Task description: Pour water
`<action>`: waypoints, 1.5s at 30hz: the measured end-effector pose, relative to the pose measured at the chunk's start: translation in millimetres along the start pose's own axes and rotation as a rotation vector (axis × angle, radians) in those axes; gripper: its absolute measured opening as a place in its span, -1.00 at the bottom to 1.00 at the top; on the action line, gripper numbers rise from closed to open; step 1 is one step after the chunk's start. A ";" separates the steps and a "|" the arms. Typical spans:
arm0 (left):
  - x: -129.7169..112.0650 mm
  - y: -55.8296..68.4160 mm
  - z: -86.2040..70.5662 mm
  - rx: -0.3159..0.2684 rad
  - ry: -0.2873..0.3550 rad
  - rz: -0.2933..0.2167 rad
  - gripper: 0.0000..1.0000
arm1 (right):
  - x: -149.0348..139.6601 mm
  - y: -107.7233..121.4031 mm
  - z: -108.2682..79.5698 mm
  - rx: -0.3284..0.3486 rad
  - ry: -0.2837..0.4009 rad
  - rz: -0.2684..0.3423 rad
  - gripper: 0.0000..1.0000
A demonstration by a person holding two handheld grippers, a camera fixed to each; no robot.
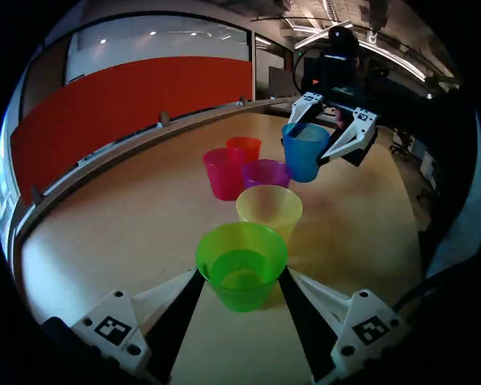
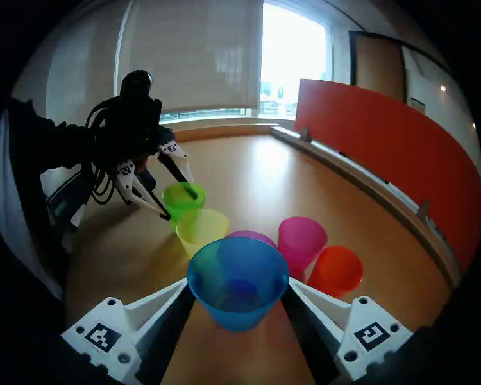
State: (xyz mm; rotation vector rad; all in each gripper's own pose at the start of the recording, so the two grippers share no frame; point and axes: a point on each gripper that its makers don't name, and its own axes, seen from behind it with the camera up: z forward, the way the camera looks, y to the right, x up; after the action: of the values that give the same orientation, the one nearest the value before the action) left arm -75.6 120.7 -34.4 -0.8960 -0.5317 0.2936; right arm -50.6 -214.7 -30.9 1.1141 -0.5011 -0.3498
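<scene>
My left gripper [image 1: 242, 282] is shut on a green cup [image 1: 242, 264] that stands upright near the table's near edge, with liquid showing in its bottom. Across the row, my right gripper [image 1: 324, 136] is shut on a blue cup [image 1: 304, 151], held upright above the table. In the right gripper view the blue cup [image 2: 238, 280] sits between my right gripper's [image 2: 238, 292] fingers, with a little water at its bottom, and the green cup [image 2: 183, 200] is held by the left gripper [image 2: 176, 199] farther off.
Between the two held cups stand a yellow cup [image 1: 270, 210], a purple cup [image 1: 266, 173], a pink cup [image 1: 224, 172] and an orange cup [image 1: 244, 147] on the wooden table [image 1: 125, 224]. A red partition [image 1: 131, 96] runs along the table's far side.
</scene>
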 end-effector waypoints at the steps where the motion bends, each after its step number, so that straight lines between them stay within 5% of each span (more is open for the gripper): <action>1: -0.9 0.4 0.2 -0.002 -0.003 0.001 0.65 | -0.4 0.0 0.3 0.000 -0.001 -0.001 0.81; 45: -22.6 2.5 4.3 -0.022 -0.081 -0.001 0.67 | -39.3 -6.6 21.6 0.015 -0.063 0.027 0.82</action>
State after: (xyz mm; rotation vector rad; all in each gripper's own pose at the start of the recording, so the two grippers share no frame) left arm -96.9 114.7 -41.3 -0.9083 -0.6107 0.3249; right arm -95.4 -213.8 -37.5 1.1123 -0.5746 -0.3584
